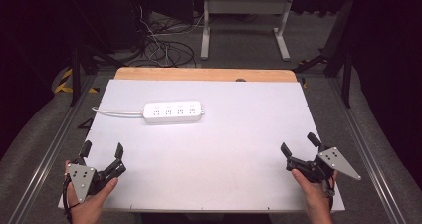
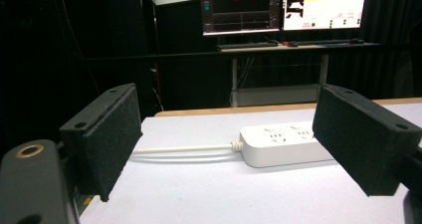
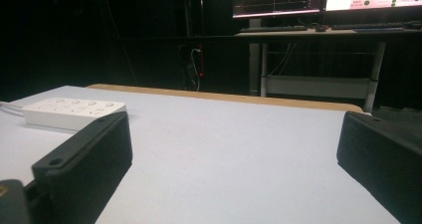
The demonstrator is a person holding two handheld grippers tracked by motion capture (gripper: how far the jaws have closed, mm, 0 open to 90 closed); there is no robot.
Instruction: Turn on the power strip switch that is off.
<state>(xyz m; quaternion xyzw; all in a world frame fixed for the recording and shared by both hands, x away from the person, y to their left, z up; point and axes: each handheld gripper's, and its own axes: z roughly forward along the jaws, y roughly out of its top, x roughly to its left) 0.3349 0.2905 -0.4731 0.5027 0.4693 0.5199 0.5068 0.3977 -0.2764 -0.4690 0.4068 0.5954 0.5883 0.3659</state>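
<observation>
The high view looks down and forward over the whole table [image 1: 209, 174]; both gripper views sit low near its front corners, facing the far edge; all three share the strip [image 1: 173, 112].

This looks like a lab or test room, dark all round with black curtains. Beyond the open tongs, past the far edge of the white-topped table [image 1: 209, 154], two lit monitors [image 2: 283, 7] show graphs on a desk, and loose cables [image 1: 164, 50] lie tangled on the carpeted floor.
</observation>
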